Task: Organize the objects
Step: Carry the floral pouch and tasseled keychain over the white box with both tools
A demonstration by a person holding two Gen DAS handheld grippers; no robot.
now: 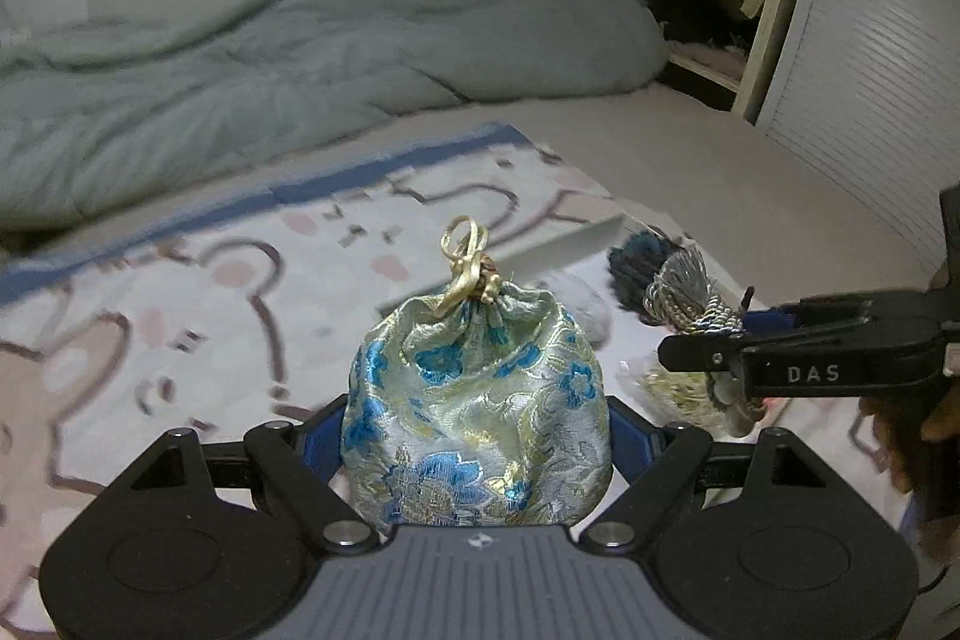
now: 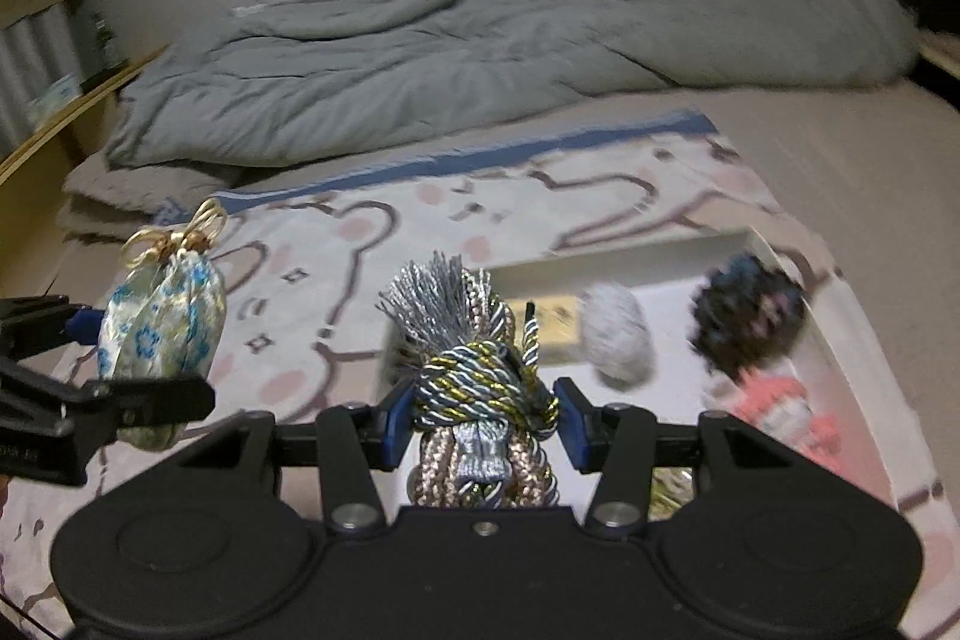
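The left tongs [image 1: 477, 436] clench a blue-and-gold brocade pouch [image 1: 477, 400] at lower centre, upright, its tied gold cord [image 1: 465, 259] pointing up. The right tongs [image 2: 483, 415] grasp a knotted tassel cord bundle [image 2: 480, 388], fringe pointing up-frame, above the bed [image 2: 840, 172].

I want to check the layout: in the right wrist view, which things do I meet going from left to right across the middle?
Brocade pouch in the left gripper → tasselled cord bundle in the right gripper → white pompom → dark pompom.

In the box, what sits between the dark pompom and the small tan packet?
A fluffy white pompom lies between the dark pompom and the tan packet, inside the white box. The right wrist view shows it.
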